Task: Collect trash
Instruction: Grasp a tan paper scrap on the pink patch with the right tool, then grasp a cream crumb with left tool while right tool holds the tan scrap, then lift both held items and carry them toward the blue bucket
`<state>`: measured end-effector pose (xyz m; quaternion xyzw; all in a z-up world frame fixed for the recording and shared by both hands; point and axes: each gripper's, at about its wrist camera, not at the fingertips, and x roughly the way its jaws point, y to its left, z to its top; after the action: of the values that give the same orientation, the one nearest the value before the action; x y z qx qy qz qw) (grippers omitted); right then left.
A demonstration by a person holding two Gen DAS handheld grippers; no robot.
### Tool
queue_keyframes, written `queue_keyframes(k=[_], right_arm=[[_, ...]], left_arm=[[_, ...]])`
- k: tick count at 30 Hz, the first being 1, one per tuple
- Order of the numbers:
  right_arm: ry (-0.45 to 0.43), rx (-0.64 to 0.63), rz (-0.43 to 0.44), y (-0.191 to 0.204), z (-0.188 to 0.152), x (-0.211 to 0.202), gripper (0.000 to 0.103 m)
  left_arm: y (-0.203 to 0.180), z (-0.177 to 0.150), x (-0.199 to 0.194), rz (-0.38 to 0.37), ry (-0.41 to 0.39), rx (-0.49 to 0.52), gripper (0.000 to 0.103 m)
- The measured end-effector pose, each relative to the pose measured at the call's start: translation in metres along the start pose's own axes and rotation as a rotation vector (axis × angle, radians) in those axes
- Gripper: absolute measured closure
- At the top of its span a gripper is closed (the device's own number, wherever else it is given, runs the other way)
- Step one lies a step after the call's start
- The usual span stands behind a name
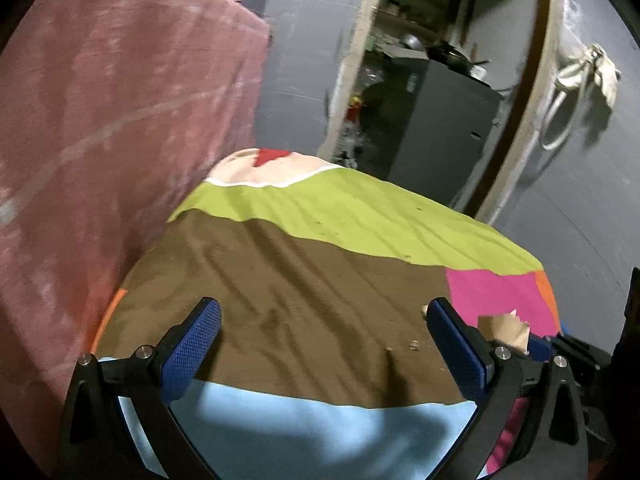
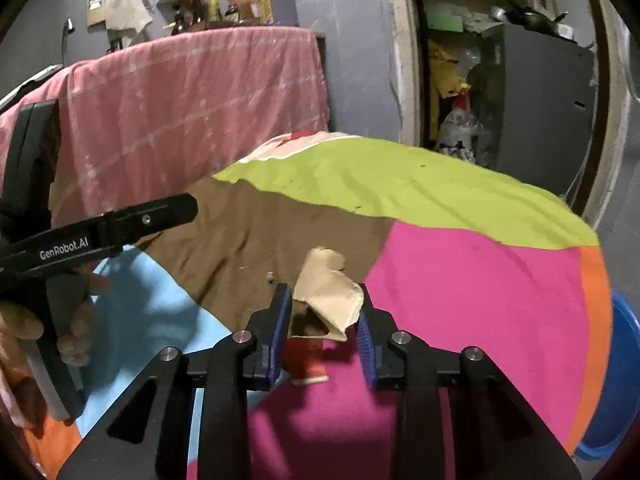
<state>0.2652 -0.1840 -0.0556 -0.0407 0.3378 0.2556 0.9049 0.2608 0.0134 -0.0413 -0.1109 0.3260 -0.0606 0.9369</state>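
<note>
**Paper scrap between my right jaws**

Paper scrap [image 2: 328, 292] sits low centre of the right view, on the patchwork cloth [image 2: 460, 280]; my right gripper [image 2: 324, 336] has closed in around it, pads seemingly touching its crumpled edges; I judge this the grasp step; next I need a firm pinch, then a lift. Left gripper [image 1: 324, 344] hangs wide open, empty; beyond, crumbs [image 1: 412, 345] remain.

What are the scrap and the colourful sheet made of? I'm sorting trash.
The scrap looks like matte brown paper or thin card: creased, with torn edges. The sheet looks like soft woven cloth: it wrinkles in folds and shows no shine.
</note>
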Motion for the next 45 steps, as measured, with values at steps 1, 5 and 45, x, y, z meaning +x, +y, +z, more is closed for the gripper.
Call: queue_keyframes(k=[1,5,45], right_arm=[[-0.007,0.005,-0.005,-0.003,0.000,-0.002,0.076],[-0.048,0.021,-0.036,-0.016,0.002,-0.011,0.081],[-0.017,0.171,0.086,-0.067,-0.034,-0.021,0.074]], left_arm=[[-0.004,0.000,0.002,-0.012,0.007,0.009,0.003],[-0.020,0.000,0.014,-0.046,0.039,0.058,0.003],[-0.083,-0.021,0.074,-0.143,0.245,0.286,0.087]])
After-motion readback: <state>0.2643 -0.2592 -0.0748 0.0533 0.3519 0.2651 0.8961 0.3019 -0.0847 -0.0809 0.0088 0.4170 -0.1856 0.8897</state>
